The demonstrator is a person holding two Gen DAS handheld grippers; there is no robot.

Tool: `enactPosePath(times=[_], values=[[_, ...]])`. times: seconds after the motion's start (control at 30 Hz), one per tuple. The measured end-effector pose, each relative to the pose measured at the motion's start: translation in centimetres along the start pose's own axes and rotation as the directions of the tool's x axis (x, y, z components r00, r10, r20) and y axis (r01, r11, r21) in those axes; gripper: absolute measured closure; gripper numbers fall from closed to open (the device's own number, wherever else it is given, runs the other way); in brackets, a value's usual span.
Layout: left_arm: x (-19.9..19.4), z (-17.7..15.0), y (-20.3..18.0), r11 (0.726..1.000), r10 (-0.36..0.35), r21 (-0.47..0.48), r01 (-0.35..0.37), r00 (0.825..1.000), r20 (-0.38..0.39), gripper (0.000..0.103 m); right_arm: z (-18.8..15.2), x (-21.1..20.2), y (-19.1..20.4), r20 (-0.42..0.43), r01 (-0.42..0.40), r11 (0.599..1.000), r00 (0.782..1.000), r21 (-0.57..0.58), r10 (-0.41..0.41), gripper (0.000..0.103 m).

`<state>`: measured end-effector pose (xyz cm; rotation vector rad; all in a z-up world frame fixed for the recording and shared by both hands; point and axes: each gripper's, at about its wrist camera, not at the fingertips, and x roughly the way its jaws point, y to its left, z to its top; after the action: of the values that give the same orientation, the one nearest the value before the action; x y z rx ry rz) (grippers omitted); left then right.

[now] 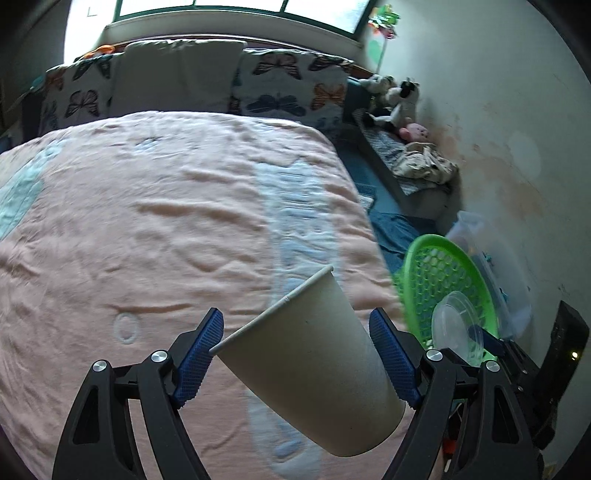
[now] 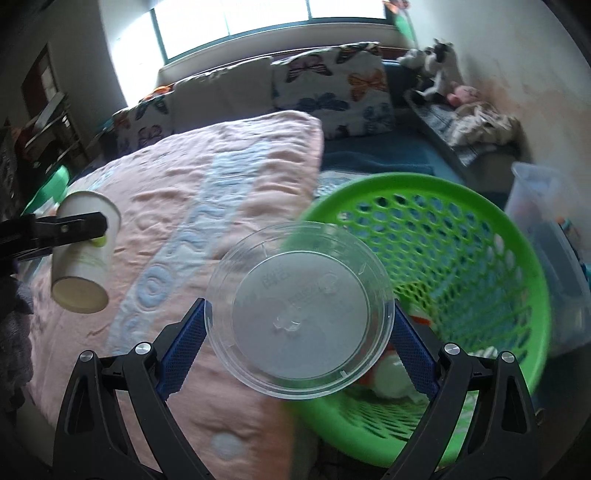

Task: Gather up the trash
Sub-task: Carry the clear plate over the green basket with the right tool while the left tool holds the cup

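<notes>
Left hand-held gripper (image 1: 295,354) pinches a tilted beige paper cup (image 1: 314,369), lower centre, over the pink quilted bed (image 1: 147,221). Right hand-held gripper (image 2: 299,332) clamps a clear round plastic lid (image 2: 299,310) at the green perforated plastic basket (image 2: 461,266) rim, centre frame. Risk — lid released early lands on the bed; cup may slip from its skewed hold.

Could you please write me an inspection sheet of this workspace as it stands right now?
Surface: pink quilt covers the bed, rumpled.
Job's things: paper cup, tilted; clear plastic lid; green basket beside the bed, some trash inside.
Clutter: stuffed toys and crumpled cloth on the side ledge; clear plastic bin by the wall.
Grippers: left gripper holds the cup; right gripper holds the lid next to the basket.
Cables: nothing seen.
Surroundings: butterfly pillows, window, stained wall.
</notes>
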<state>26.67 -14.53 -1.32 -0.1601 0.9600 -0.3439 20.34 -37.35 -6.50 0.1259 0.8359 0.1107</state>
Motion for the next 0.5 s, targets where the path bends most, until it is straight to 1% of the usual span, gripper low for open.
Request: enactPosePath(times=[0.23,0.5], values=[[0.2,0.5,-3.6,0.997,-0.026,0.067,0.026,1.0,0.003,0.025,-0.9,0.4,-4.6,-0.024,0.047,0.995,0.999,0.093,-0.045,0.01],[0.7,0.9,-6.3,0.993,-0.045,0.113,0.044,0.999,0.004,0.025,-2.0,1.1,-8.1,-0.049,0.071,0.983,0.997,0.172,-0.064,0.009]])
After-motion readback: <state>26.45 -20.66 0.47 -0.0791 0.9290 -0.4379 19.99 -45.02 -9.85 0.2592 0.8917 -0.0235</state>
